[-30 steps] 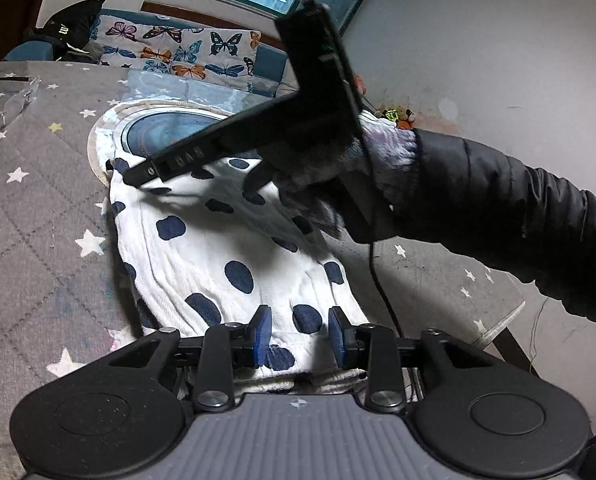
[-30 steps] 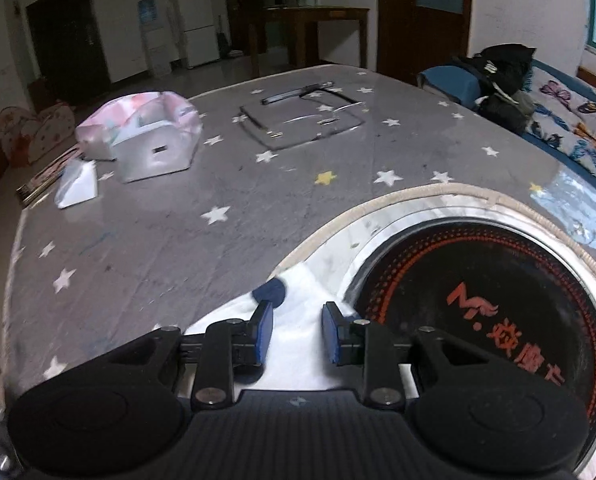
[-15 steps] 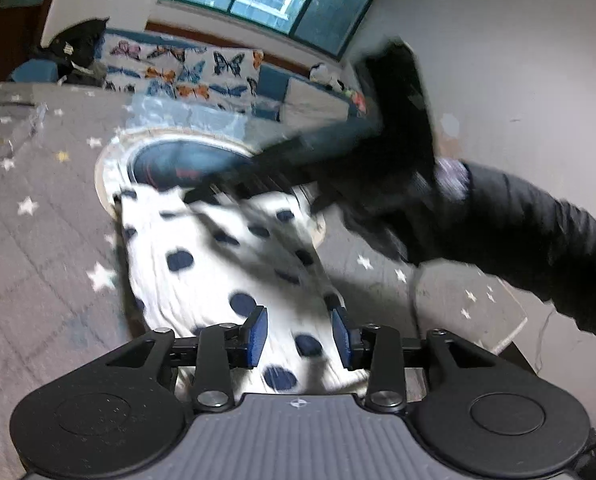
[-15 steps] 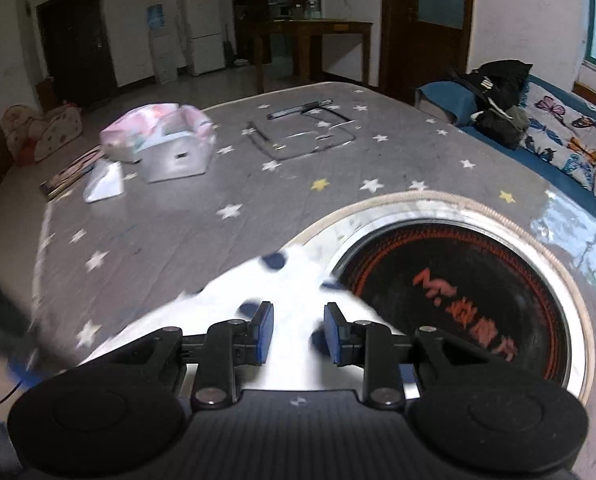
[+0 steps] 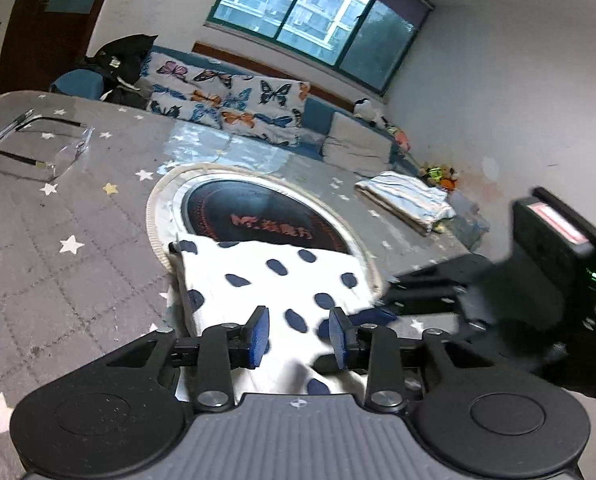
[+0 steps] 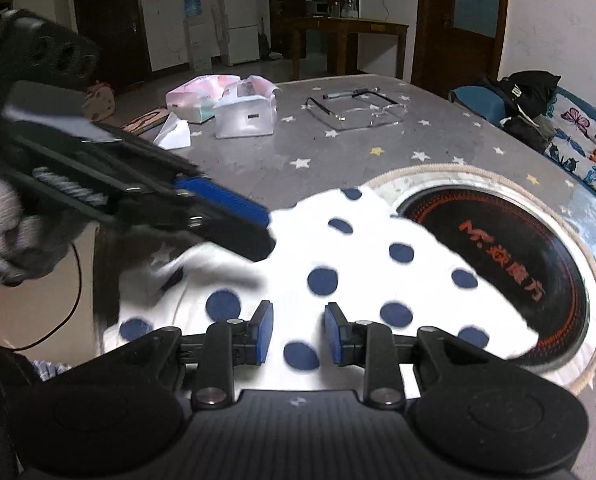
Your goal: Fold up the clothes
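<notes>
A white garment with dark blue spots [image 5: 274, 284] lies folded on the grey star-patterned table cover, its far edge over a round black hotplate [image 5: 258, 216]. My left gripper [image 5: 298, 338] is open just above its near edge, nothing between the pads. My right gripper [image 6: 298, 334] is open over the garment [image 6: 378, 264], holding nothing. In the left wrist view the right gripper [image 5: 386, 312] reaches in from the right at the garment's right edge. In the right wrist view the left gripper [image 6: 258, 228] shows from the left, over the garment's left edge.
A folded light striped cloth [image 5: 406, 200] lies at the table's far right. Clear glasses [image 5: 46, 152] and a pen lie at the far left. Tissue packs [image 6: 226, 108] sit at the far end. A butterfly-print sofa [image 5: 234, 104] runs behind the table.
The right gripper let go of the garment's far corner and swung back to the near right side. Both grippers lifted; the garment now lies flat, folded shorter.
</notes>
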